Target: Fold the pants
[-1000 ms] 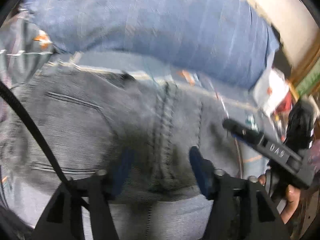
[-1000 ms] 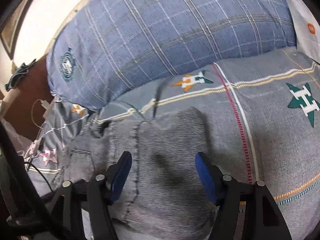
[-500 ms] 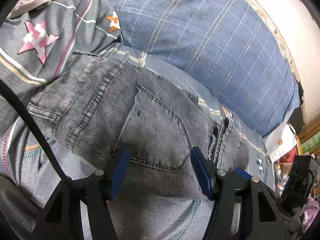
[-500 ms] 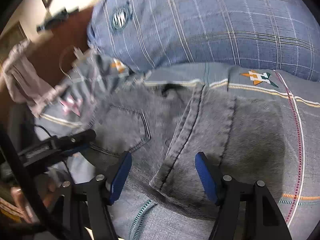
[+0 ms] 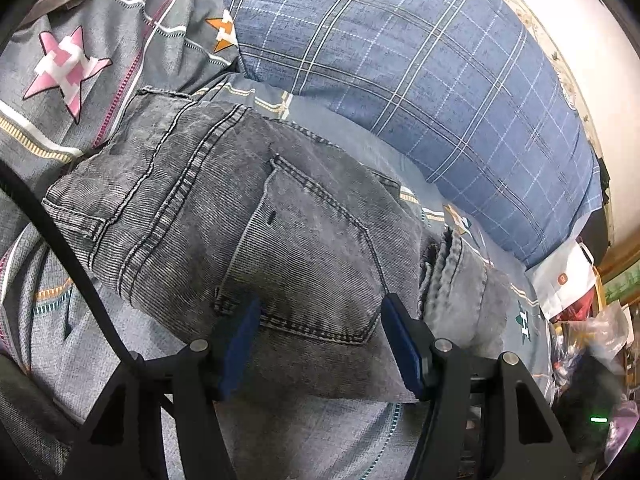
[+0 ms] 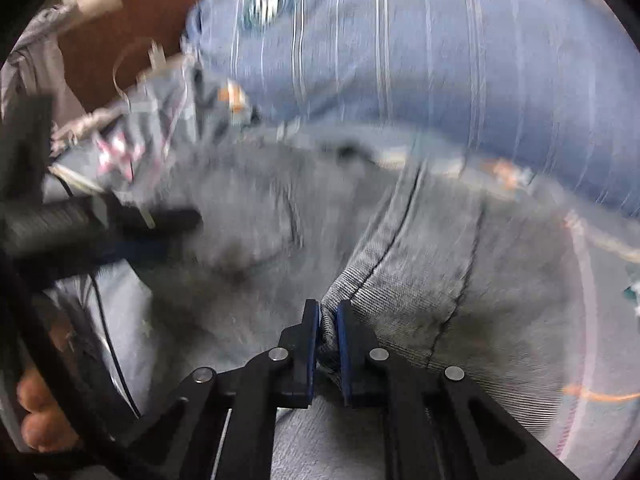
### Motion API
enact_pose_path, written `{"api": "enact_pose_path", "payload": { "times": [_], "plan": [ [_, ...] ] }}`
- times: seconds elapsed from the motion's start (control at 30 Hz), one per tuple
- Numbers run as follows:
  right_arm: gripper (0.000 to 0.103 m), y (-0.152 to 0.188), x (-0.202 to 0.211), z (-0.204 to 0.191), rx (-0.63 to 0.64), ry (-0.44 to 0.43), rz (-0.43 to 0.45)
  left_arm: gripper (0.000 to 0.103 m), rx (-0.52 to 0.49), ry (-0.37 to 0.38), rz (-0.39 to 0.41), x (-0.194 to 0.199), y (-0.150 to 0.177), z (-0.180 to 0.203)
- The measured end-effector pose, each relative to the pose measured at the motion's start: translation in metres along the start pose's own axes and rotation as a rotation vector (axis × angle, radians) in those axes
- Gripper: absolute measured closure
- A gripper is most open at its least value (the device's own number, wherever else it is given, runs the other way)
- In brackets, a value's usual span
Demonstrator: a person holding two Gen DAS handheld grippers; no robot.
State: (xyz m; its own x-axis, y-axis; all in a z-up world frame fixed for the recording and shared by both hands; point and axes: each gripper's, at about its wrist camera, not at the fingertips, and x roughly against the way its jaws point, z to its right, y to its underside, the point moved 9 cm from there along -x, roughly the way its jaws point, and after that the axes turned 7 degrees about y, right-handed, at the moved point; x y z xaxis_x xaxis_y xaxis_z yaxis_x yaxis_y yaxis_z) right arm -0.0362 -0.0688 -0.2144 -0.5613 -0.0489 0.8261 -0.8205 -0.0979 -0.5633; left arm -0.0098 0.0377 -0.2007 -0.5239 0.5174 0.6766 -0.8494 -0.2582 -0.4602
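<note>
Grey pants (image 5: 256,216): folded, on star-print bedsheet (image 5: 68,92), near side of blue plaid pillow (image 5: 420,72).
R gripper (image 6: 328,314): jaws just closed, pinching pants' fabric fold.
L gripper (image 5: 320,320): jaws apart over back pocket (image 5: 304,248); contact w/ cloth unclear.

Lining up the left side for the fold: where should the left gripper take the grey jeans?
Take the grey jeans at the near edge below the back pocket, coming down from the near side. The open left gripper already straddles that edge.

Blue plaid pillow (image 5: 420,80) on starred grey bedspread (image 5: 80,60); perhaps a white bag (image 5: 566,280) beside.
</note>
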Motion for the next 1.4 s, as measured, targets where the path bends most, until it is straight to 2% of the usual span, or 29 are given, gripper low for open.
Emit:
{"api": "enact_pose_path", "payload": {
  "times": [0.03,0.17,0.27,0.33,0.4,0.47,0.57,0.67,0.9,1.07,1.17,1.4],
  "plan": [
    [0.089,0.005,-0.009,0.001,-0.028,-0.032,-0.027,0.039,0.004,-0.001,-0.003,-0.001,0.0,-0.001],
    [0.083,-0.002,0.008,0.009,-0.122,-0.167,0.022,0.039,0.021,-0.003,0.02,0.005,-0.004,-0.005],
    [0.069,-0.005,0.013,0.014,-0.176,-0.221,0.038,0.039,0.058,-0.02,0.036,0.008,-0.007,-0.016],
    [0.051,-0.008,0.015,0.013,-0.186,-0.227,0.045,0.039,0.082,-0.036,0.055,0.014,-0.011,-0.025],
    [0.048,-0.008,0.017,0.013,-0.184,-0.224,0.057,0.039,0.111,-0.047,0.088,0.023,-0.017,-0.034],
    [0.042,-0.013,0.02,0.012,-0.187,-0.222,0.066,0.039,0.173,-0.058,0.129,0.034,-0.023,-0.049],
    [0.041,-0.014,0.027,0.014,-0.193,-0.23,0.083,0.039,0.293,-0.062,0.138,0.04,-0.024,-0.079],
    [0.041,-0.015,0.033,0.015,-0.204,-0.241,0.092,0.04,0.359,-0.006,0.108,0.036,-0.02,-0.09],
    [0.041,-0.019,0.036,0.019,-0.216,-0.256,0.1,0.041,0.413,0.001,0.193,0.054,-0.018,-0.099],
    [0.041,-0.019,0.036,0.019,-0.217,-0.26,0.094,0.041,0.415,-0.053,0.229,0.066,-0.019,-0.107],
    [0.041,-0.018,0.035,0.016,-0.21,-0.261,0.093,0.041,0.435,-0.066,0.183,0.058,-0.016,-0.114],
    [0.041,-0.018,0.036,0.012,-0.19,-0.256,0.092,0.042,0.46,-0.02,0.071,0.027,-0.006,-0.114]
  ]
}}
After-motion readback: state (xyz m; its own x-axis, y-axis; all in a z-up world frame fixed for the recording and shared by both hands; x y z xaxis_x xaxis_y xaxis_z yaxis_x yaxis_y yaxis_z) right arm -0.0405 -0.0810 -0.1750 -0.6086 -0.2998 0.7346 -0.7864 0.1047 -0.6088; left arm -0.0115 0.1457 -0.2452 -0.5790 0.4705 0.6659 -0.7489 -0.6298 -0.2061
